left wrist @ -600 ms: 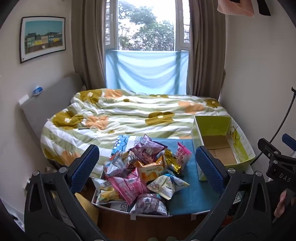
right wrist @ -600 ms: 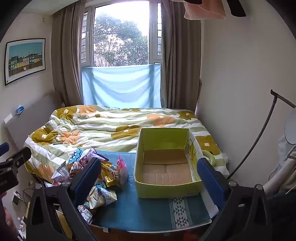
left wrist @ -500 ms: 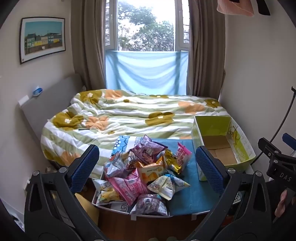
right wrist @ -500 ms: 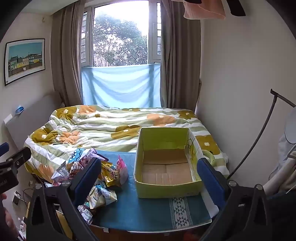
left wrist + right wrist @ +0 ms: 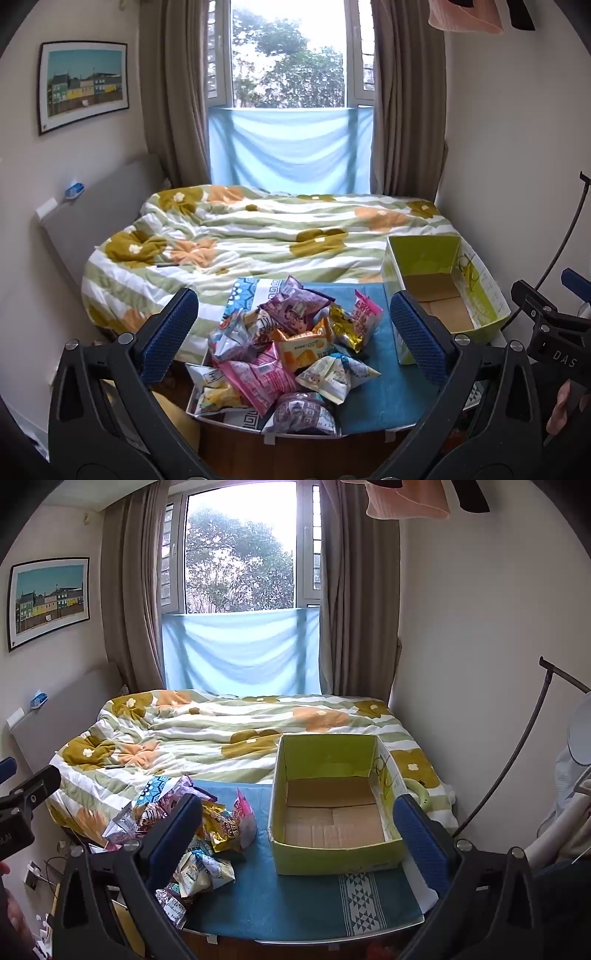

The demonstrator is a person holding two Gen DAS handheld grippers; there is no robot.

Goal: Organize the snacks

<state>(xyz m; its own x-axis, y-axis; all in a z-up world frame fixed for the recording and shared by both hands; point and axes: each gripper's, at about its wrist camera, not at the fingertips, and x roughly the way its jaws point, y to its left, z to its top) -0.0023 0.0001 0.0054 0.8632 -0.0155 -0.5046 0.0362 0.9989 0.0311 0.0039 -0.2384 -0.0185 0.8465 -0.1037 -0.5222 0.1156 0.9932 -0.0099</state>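
Note:
A pile of several snack packets (image 5: pixel 291 350) lies on a blue cloth (image 5: pixel 384 391) over a small table at the foot of the bed; it also shows in the right wrist view (image 5: pixel 199 834). A green cardboard box (image 5: pixel 332 812), empty, stands on the cloth to the pile's right (image 5: pixel 443 295). My left gripper (image 5: pixel 293 332) is open and empty, held back from and above the pile. My right gripper (image 5: pixel 297 827) is open and empty, held back in front of the box.
The bed with a flowered quilt (image 5: pixel 280 236) lies behind the table. A grey headboard (image 5: pixel 96 221) stands on the left. A wall is on the right, with a black stand pole (image 5: pixel 517 746). The window and curtains are behind the bed.

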